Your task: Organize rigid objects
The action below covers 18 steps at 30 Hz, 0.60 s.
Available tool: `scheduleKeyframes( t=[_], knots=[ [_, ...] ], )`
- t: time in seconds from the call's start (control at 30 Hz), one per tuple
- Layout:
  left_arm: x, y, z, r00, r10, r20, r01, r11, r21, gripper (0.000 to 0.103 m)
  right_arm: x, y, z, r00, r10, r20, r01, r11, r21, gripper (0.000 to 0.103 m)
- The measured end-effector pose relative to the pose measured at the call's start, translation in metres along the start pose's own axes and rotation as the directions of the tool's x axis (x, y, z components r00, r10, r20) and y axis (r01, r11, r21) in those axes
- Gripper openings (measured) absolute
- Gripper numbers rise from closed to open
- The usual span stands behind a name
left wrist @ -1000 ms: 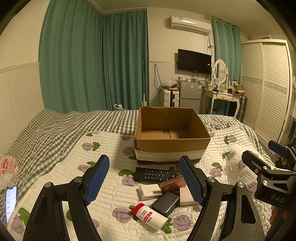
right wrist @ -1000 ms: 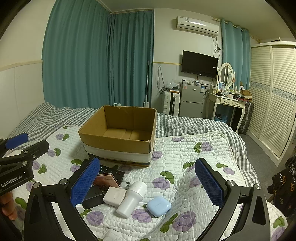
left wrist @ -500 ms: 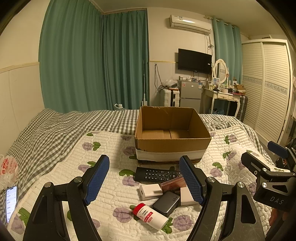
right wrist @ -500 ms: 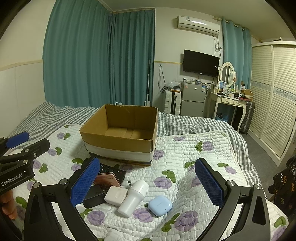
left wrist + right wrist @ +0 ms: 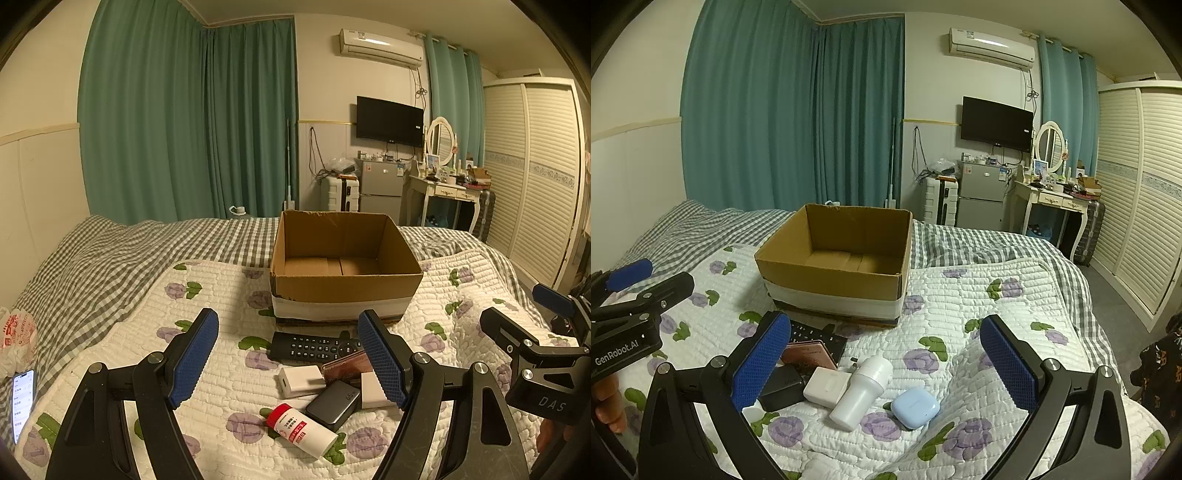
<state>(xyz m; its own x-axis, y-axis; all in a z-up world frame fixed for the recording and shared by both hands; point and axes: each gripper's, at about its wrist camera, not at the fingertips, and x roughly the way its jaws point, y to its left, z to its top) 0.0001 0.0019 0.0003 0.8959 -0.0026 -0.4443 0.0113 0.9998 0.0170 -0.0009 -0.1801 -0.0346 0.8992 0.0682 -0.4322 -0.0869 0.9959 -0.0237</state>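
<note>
We hold the left gripper point(image 5: 291, 360) and the right gripper point(image 5: 886, 363) spread wide and empty above the quilt point(image 5: 1015, 295), with the open brown cardboard box point(image 5: 343, 258), white-taped along its base, at twelve o'clock. Below it lie a black remote point(image 5: 314, 345), a white charger point(image 5: 300, 380), a dark power bank point(image 5: 334, 404), a red-capped white bottle point(image 5: 301, 430), a white tube point(image 5: 862, 391) and a pale blue earbud case point(image 5: 915, 407). The left gripper's right pad covers part of a pinkish flat item point(image 5: 347, 369) we cannot identify, and labels are unreadable.

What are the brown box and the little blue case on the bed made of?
The box looks like corrugated cardboard: matte brown walls, raw cut edges, a pale band around its base, maybe tape. The blue case seems smooth, slightly glossy plastic, with rounded corners and a soft sheen.
</note>
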Motion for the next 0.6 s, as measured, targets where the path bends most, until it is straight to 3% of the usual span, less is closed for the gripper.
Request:
scheduleKeyframes(
  t=[0.6],
  knots=[
    [0.0001,-0.0003,0.0001,1.0,0.001,-0.001,-0.001,1.0,0.0,0.081,0.0012,0.0002,-0.0019,1.0,0.001,-0.006,-0.001,1.0,-0.002,0.103]
  ],
)
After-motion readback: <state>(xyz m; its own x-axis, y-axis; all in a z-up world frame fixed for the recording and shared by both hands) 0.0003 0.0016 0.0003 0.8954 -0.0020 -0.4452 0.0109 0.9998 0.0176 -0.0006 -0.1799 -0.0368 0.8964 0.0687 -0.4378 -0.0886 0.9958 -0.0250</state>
